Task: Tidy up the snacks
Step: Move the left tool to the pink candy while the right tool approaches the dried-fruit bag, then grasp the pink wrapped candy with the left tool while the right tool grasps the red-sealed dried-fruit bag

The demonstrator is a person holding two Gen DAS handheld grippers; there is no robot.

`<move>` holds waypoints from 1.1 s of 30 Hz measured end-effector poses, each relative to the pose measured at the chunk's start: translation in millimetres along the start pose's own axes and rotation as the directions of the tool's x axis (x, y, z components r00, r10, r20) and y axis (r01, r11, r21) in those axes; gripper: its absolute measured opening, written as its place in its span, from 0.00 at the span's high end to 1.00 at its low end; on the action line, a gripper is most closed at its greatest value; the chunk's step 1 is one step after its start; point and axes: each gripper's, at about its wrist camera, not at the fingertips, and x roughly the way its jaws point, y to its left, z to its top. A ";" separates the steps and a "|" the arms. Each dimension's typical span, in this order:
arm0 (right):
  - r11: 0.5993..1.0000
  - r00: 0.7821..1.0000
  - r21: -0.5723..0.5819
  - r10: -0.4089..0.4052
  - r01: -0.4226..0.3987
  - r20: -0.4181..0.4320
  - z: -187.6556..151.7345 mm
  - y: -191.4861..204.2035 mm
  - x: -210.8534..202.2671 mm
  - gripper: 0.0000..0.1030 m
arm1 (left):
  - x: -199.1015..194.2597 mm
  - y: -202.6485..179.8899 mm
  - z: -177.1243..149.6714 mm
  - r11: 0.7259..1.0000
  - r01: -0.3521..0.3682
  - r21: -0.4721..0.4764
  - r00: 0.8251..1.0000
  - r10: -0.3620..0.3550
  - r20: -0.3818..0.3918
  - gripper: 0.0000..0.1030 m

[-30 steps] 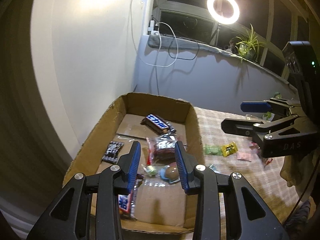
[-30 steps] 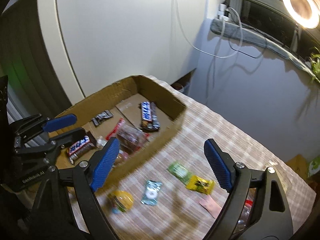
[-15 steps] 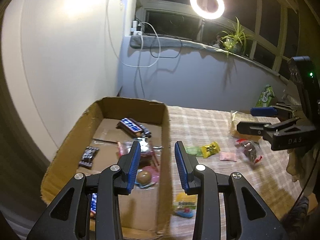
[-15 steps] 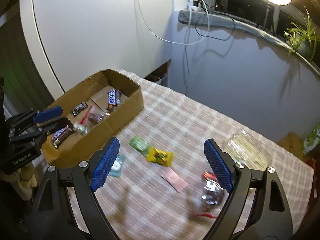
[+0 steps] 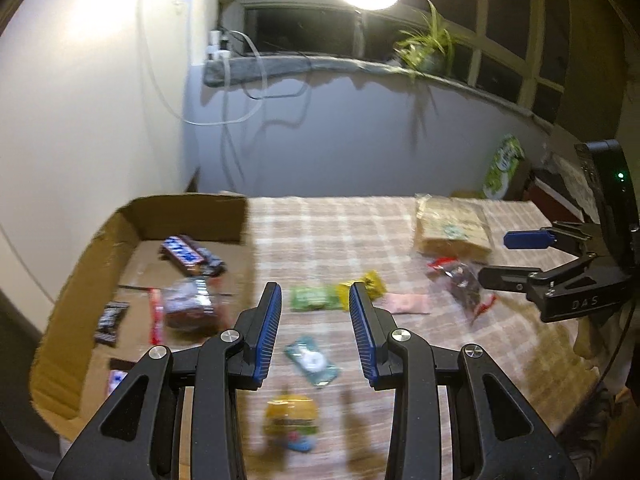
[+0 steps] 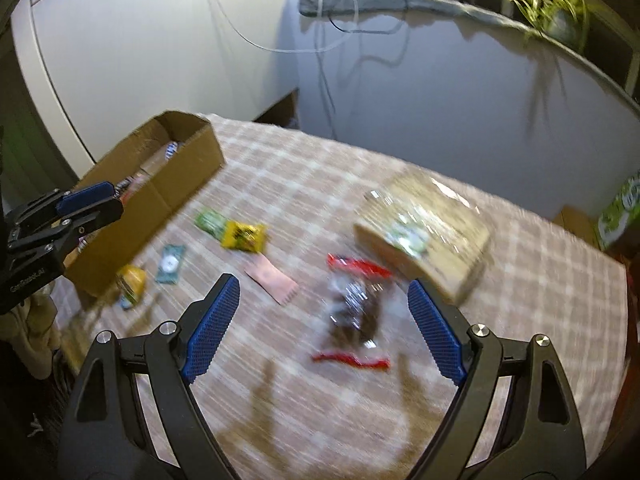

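Observation:
A cardboard box (image 5: 80, 280) (image 6: 180, 176) at the table's left holds a blue bar (image 5: 188, 256), a clear packet of dark pieces (image 5: 188, 304) and a small dark packet (image 5: 110, 320). My left gripper (image 5: 313, 290) (image 6: 118, 200) is just right of the box, open and empty, above a green packet (image 5: 314, 298) and a teal packet (image 5: 314, 362). A yellow packet (image 5: 362, 290), a pink sachet (image 5: 406, 304) and a round yellow snack (image 5: 292, 420) lie nearby. My right gripper (image 6: 322, 284) (image 5: 494, 257) is wide open over a clear red-ended packet (image 6: 356, 312).
A large flat wrapped pack (image 6: 424, 236) lies just behind the red-ended packet on the plaid tablecloth (image 6: 540, 280). A green bag (image 5: 502, 164) stands past the far right corner. Walls close off the left and back; a sill carries cables and a plant (image 5: 428, 44).
Both grippers have swung right: the left from over the box to the loose snacks beside it, the right from the box's edge to the red-ended packet. Neither jaw gap changed.

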 end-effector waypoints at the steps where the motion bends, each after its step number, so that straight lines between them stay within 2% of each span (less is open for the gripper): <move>1: 1.000 1.000 0.009 0.003 -0.003 -0.005 -3.7 -4.3 1.2 0.14 | 2.8 -3.9 0.1 1.000 0.010 0.003 1.000 -0.010 -0.009 0.67; 5: 0.999 1.000 0.030 0.017 -0.016 -0.023 -13.5 -15.1 8.7 0.23 | 21.6 -28.7 -0.2 0.998 0.059 0.027 0.996 -0.057 -0.065 0.67; 8: 0.999 0.999 0.027 0.024 -0.024 -0.033 -17.2 -18.5 16.5 0.24 | 38.9 -42.6 -0.4 0.995 0.095 0.023 0.989 -0.091 -0.118 0.67; 16: 1.000 0.998 -0.012 0.025 -0.026 -0.057 -22.4 -20.3 37.9 0.33 | 82.2 -54.4 3.2 0.990 0.142 -0.018 0.964 -0.142 -0.223 0.67; 21: 0.999 0.995 0.004 0.047 -0.047 -0.087 -26.1 -27.2 49.5 0.52 | 98.6 -64.7 11.6 0.985 0.172 -0.008 0.954 -0.168 -0.250 0.67; 25: 0.999 0.995 -0.001 0.053 -0.053 -0.086 -26.3 -29.1 49.2 0.54 | 115.1 -63.4 11.1 0.983 0.184 -0.016 0.939 -0.180 -0.294 0.67; 29: 0.998 0.995 -0.002 0.058 -0.058 -0.086 -26.2 -31.6 49.2 0.55 | 124.8 -53.5 15.8 0.975 0.207 -0.075 0.924 -0.220 -0.312 0.67; 33: 0.999 0.995 0.000 0.054 -0.054 -0.088 -28.3 -34.3 46.2 0.55 | 123.0 -50.0 13.0 0.972 0.225 -0.068 0.918 -0.235 -0.318 0.67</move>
